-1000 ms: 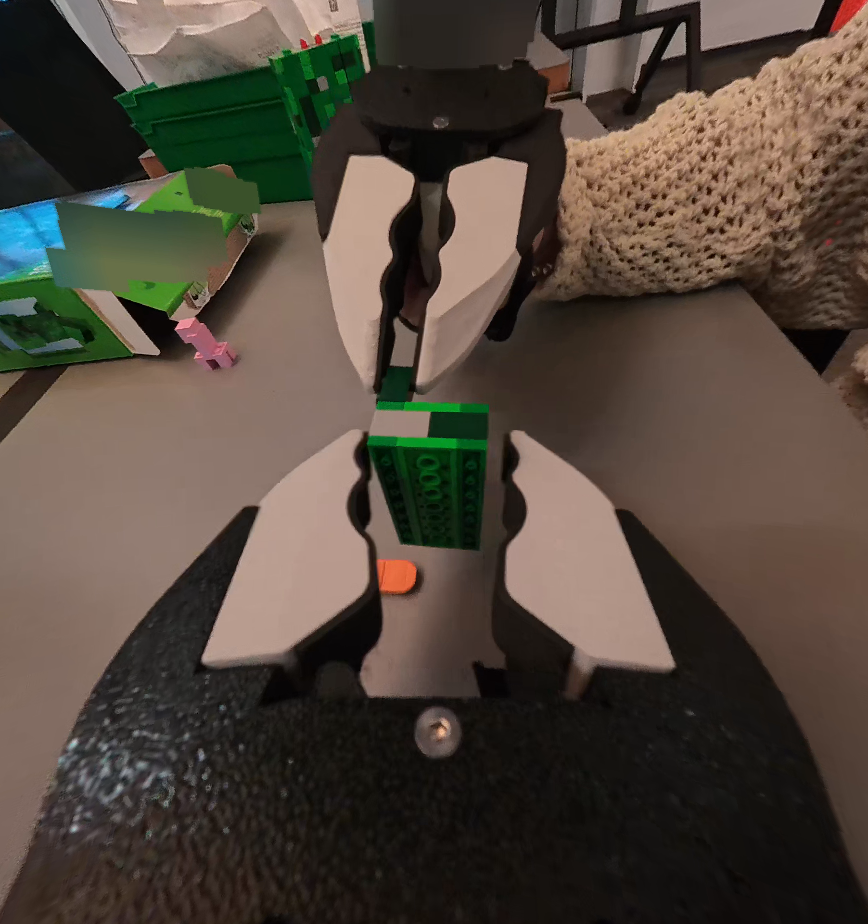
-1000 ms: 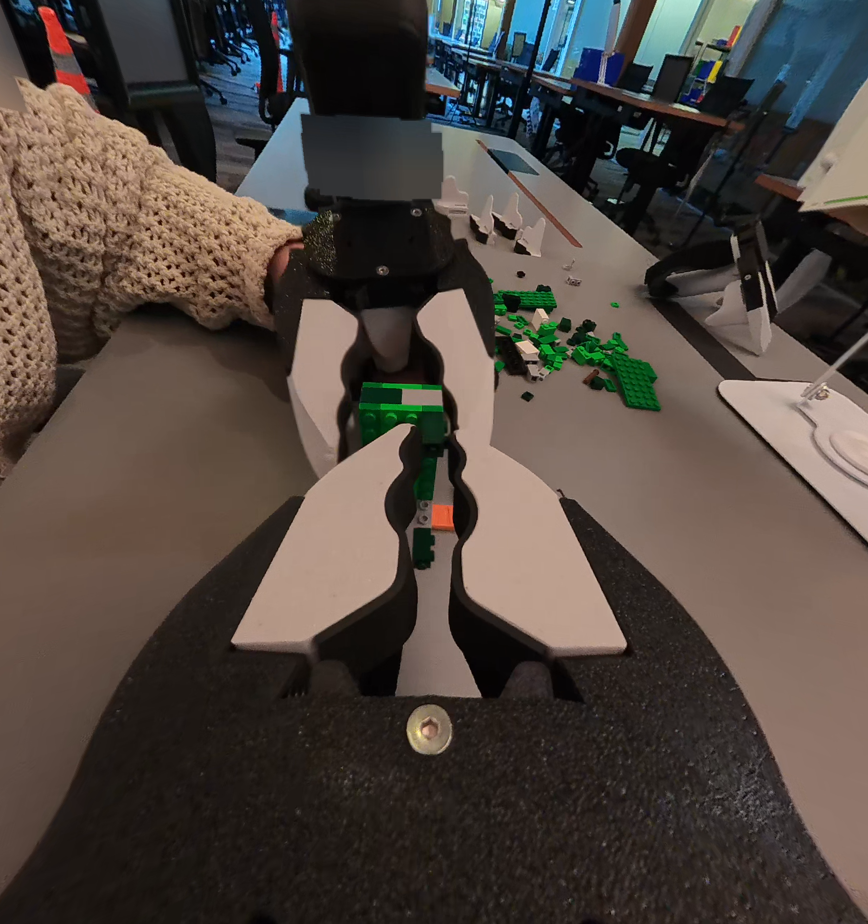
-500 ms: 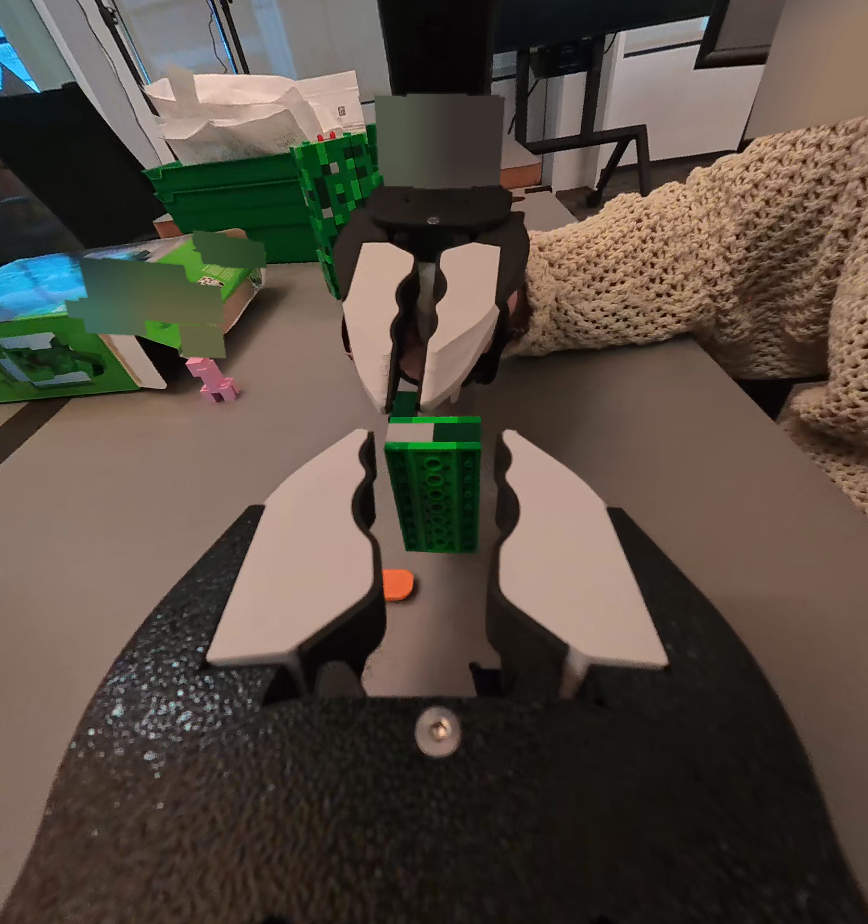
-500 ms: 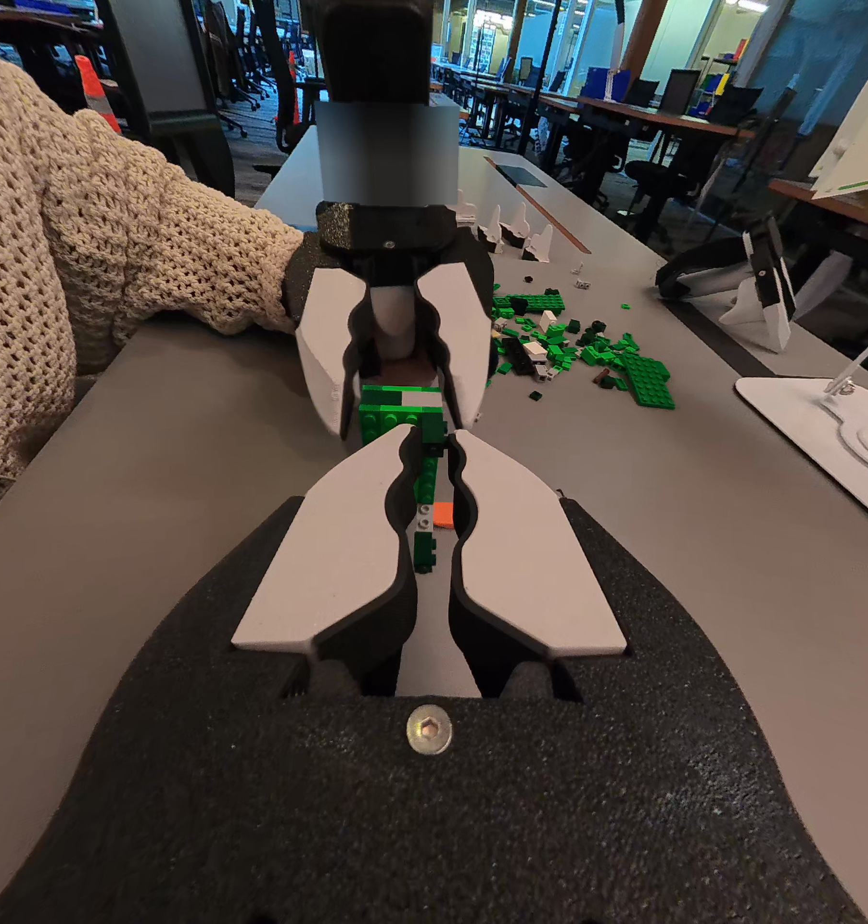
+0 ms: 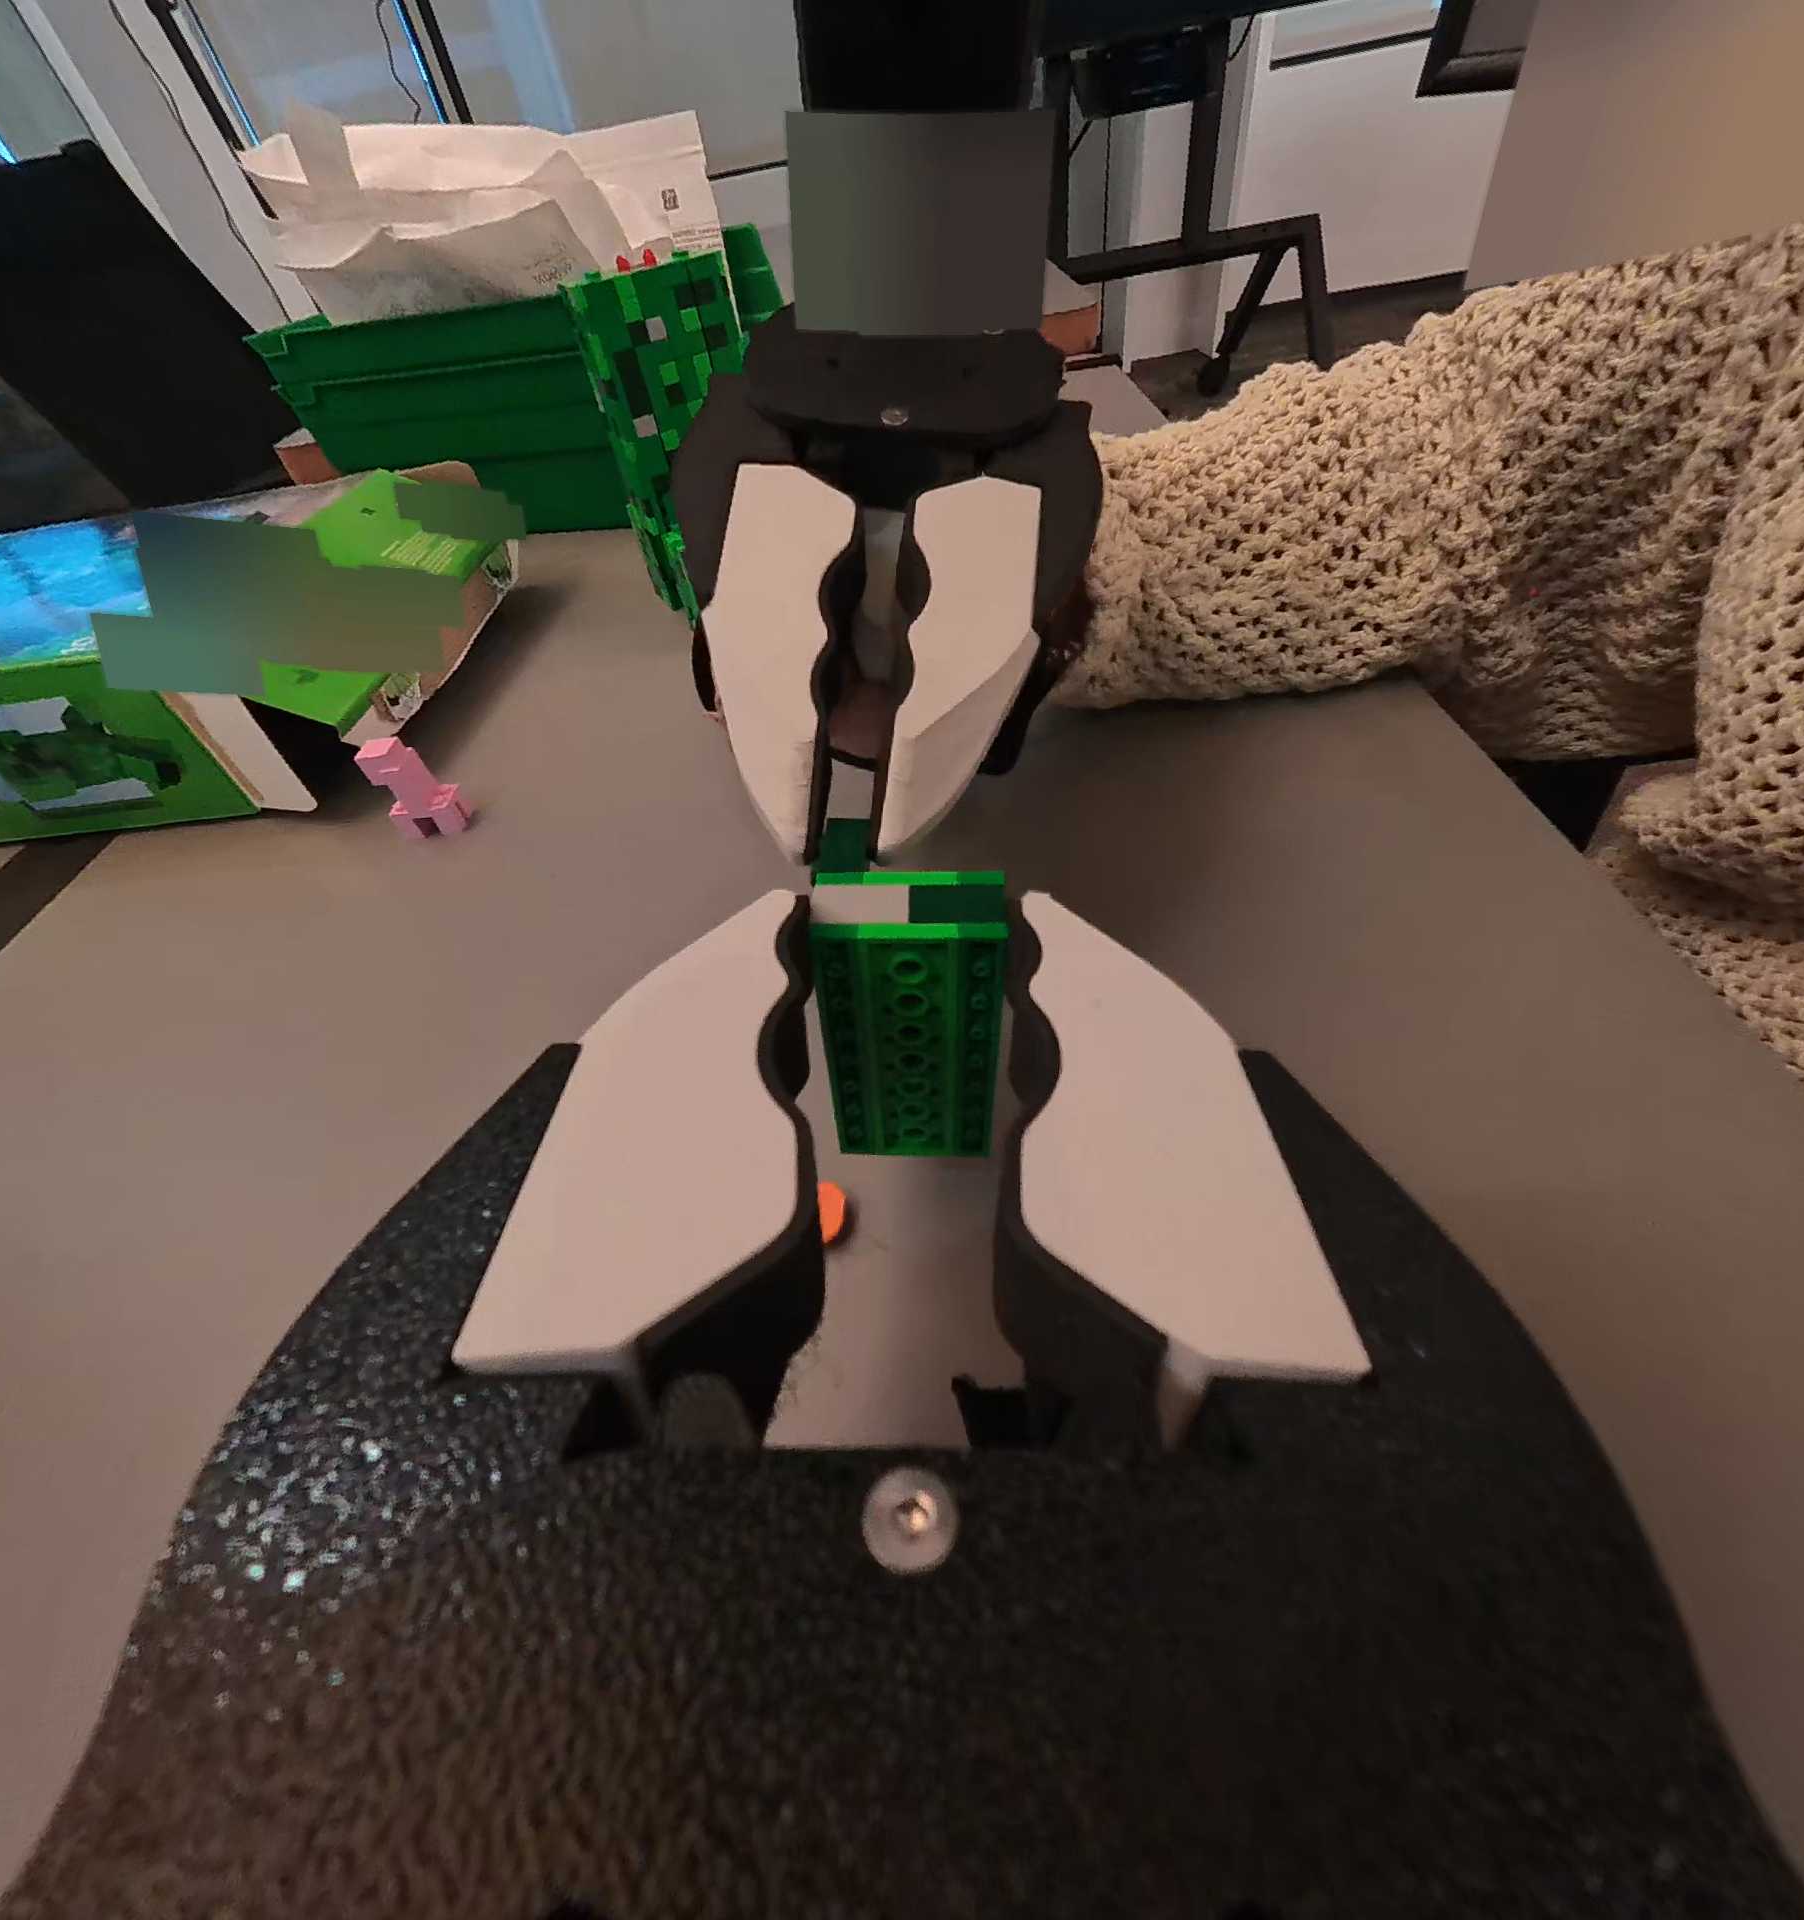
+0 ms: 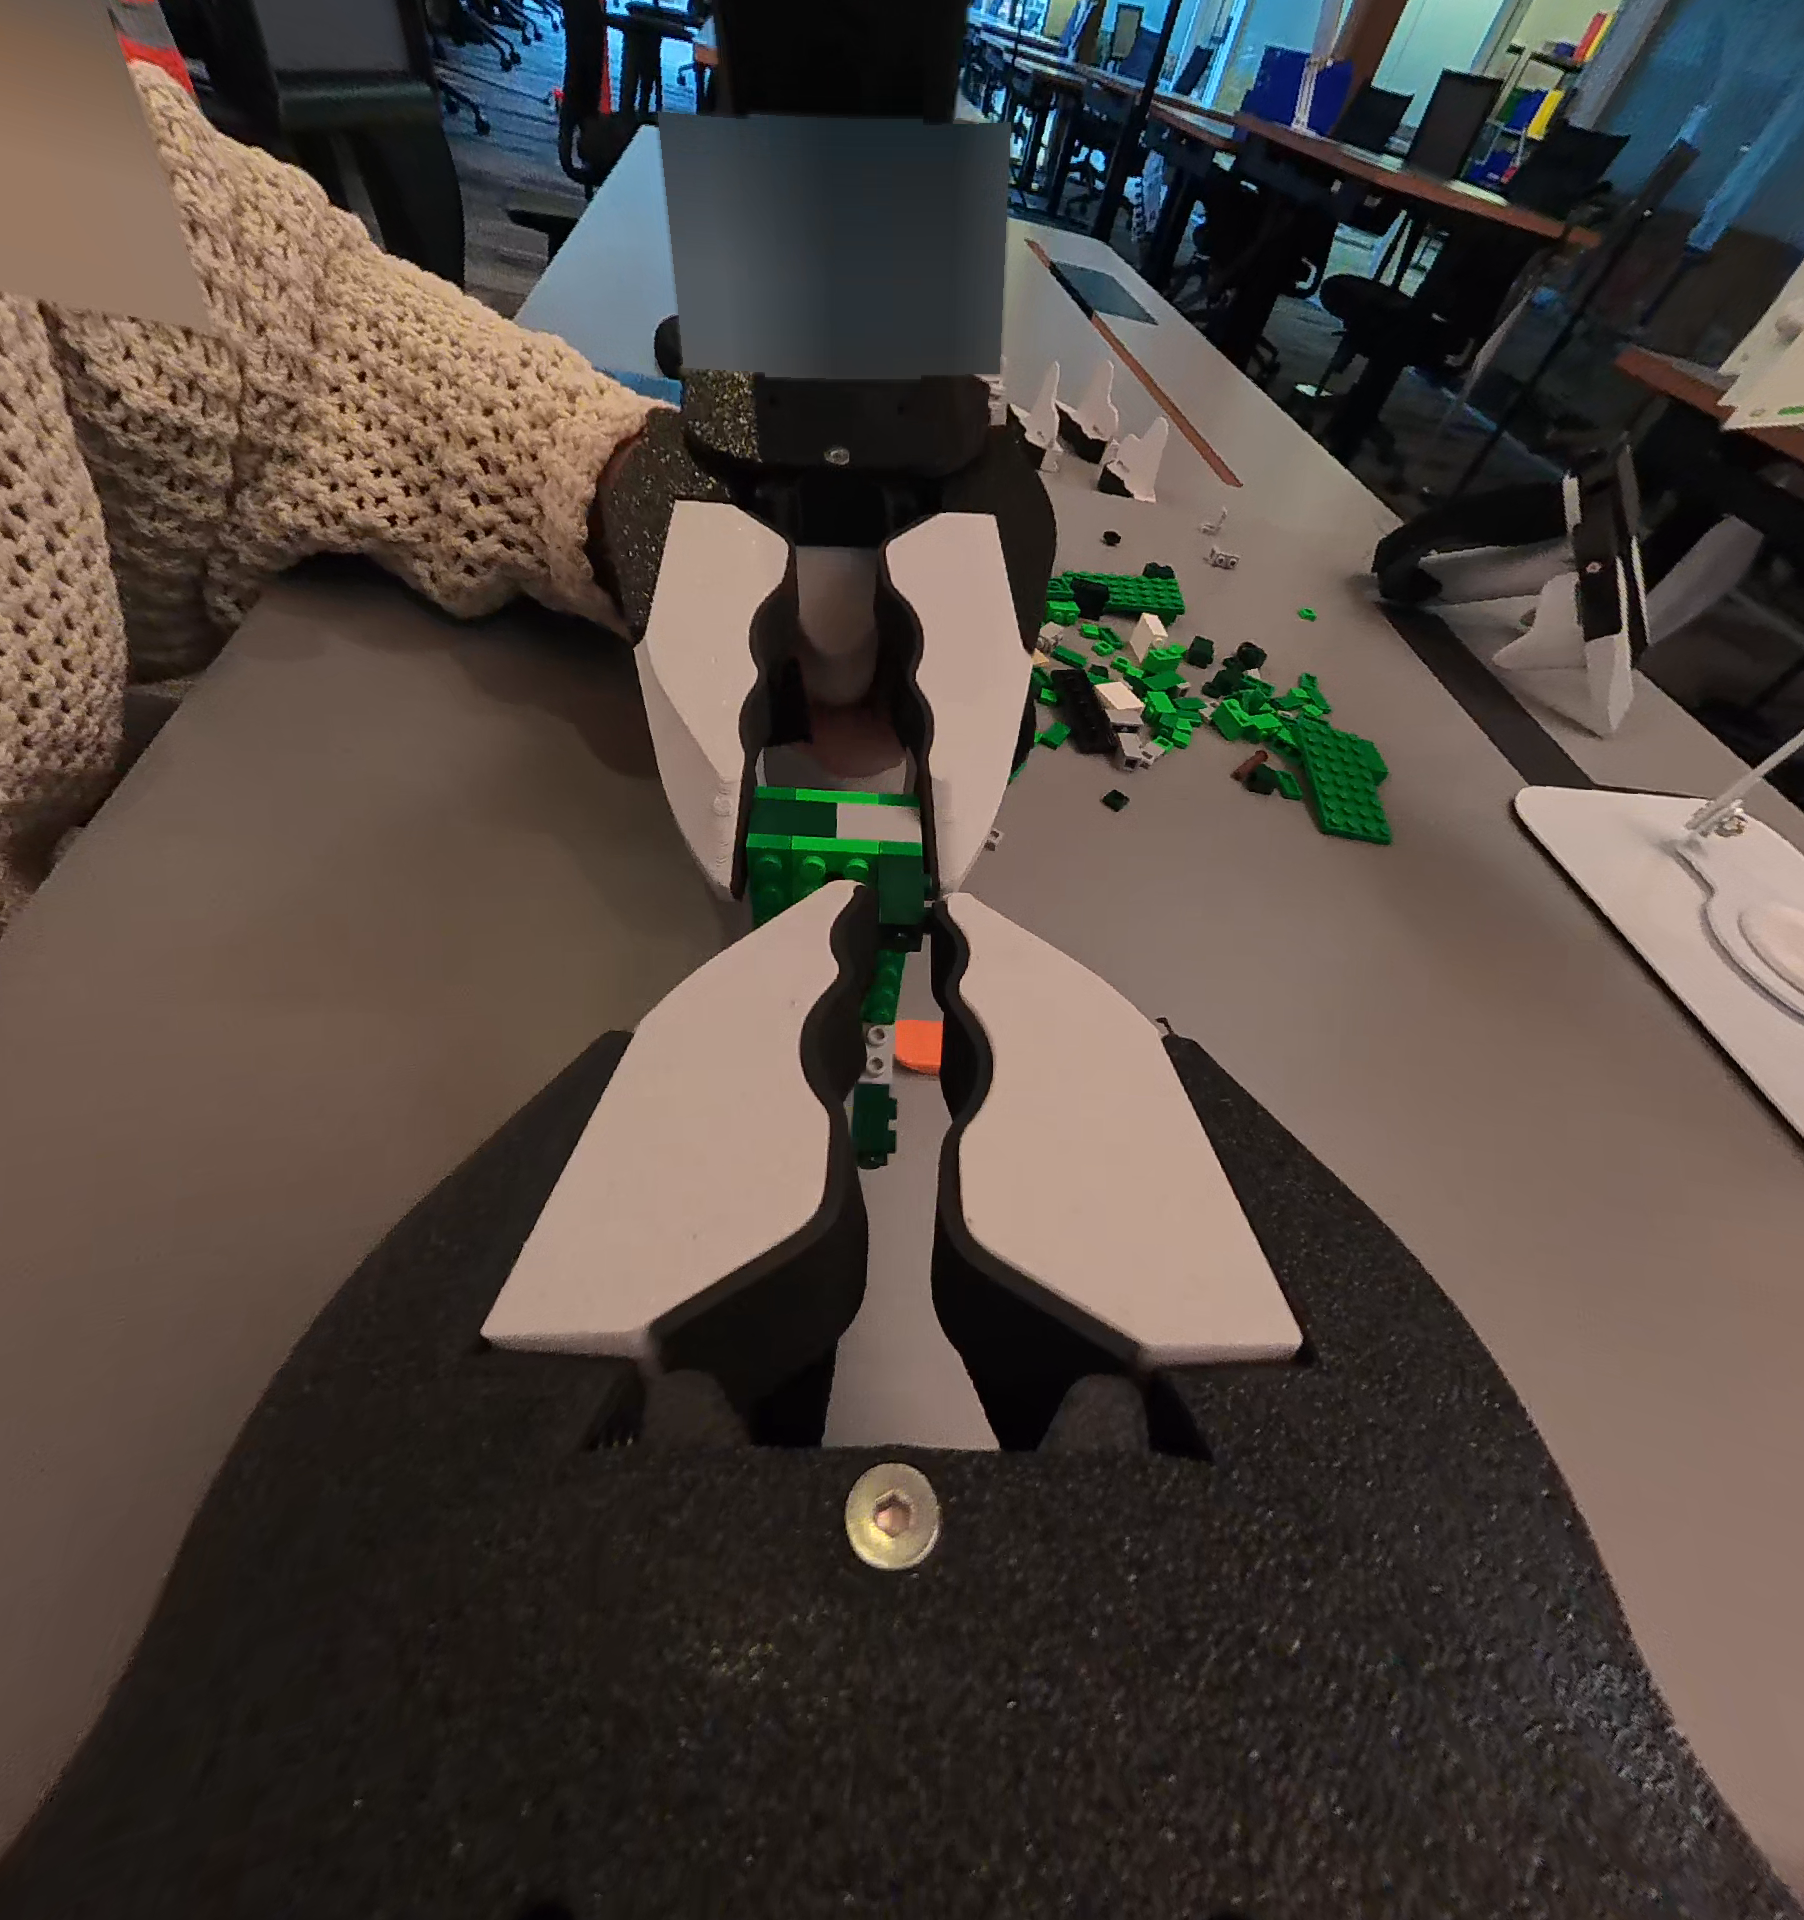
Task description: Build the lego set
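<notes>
My left gripper (image 5: 908, 906) is shut on a green plate assembly (image 5: 908, 1039), held studs-down above the grey table (image 5: 254, 1039). Its top edge carries white and dark green bricks. My right gripper (image 6: 893, 904) faces it tip to tip and is shut on a narrow strip of green and white bricks (image 6: 882, 997). The strip's dark green end (image 5: 844, 840) touches the assembly's top edge. In the right wrist view the left gripper (image 6: 836, 873) shows beyond, clamping the assembly (image 6: 825, 842). A small orange piece (image 5: 833, 1214) lies on the table under both grippers.
A pile of loose green bricks (image 6: 1189, 707) with a green plate (image 6: 1339, 769) lies to the right. A set box (image 5: 67, 727), a pink figure (image 5: 415, 795), a green block figure (image 5: 669, 416) and green bins (image 5: 430, 405) stand at the left. A knit sleeve (image 5: 1397, 520) rests on the table edge. Both grippers' tips are close together, under 4 cm apart. About 8 cm separates my left fingertips from the small orange piece (image 5: 833, 1214).
My left gripper's fingers have closed in onto the sides of the green plate assembly. Both grippers stay tip to tip and have tilted up a little.
</notes>
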`<state>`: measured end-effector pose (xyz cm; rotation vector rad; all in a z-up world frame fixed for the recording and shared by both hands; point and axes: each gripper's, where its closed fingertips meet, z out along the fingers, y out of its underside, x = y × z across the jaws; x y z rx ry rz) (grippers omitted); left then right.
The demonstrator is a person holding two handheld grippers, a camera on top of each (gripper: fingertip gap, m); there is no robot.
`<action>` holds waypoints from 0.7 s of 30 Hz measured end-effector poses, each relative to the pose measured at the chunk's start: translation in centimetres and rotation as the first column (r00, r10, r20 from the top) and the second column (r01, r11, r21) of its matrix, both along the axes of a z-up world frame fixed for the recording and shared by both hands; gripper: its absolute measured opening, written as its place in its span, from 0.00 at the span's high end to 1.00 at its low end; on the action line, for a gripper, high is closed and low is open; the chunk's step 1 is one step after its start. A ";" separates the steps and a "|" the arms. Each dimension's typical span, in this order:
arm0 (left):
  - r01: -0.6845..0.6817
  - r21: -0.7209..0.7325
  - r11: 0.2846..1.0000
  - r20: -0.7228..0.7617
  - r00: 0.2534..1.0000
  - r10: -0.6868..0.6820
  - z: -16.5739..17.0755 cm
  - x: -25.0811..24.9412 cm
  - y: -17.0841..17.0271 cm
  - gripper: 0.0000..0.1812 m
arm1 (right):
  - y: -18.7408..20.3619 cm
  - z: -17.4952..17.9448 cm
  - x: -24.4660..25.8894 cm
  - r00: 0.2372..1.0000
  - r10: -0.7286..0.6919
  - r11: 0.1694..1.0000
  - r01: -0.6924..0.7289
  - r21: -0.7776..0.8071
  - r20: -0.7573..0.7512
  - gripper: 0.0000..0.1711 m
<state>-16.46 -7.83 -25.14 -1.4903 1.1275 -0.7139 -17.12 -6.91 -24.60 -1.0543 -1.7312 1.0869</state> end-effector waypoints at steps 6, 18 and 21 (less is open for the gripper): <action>-0.011 0.009 1.000 -0.039 0.999 0.012 -0.2 0.1 0.1 0.81 | 0.1 -0.1 0.1 0.999 -0.032 0.996 0.029 0.081 0.036 0.95; -0.036 -0.012 0.999 0.014 0.999 0.036 -0.3 0.8 0.6 0.69 | 0.7 1.7 -0.3 0.996 -0.056 0.993 0.049 -0.111 -0.065 0.95; -0.065 0.007 0.998 0.030 0.997 0.065 -0.1 0.6 0.9 0.79 | 0.4 1.8 -0.5 0.996 -0.051 0.990 0.040 -0.136 -0.078 0.94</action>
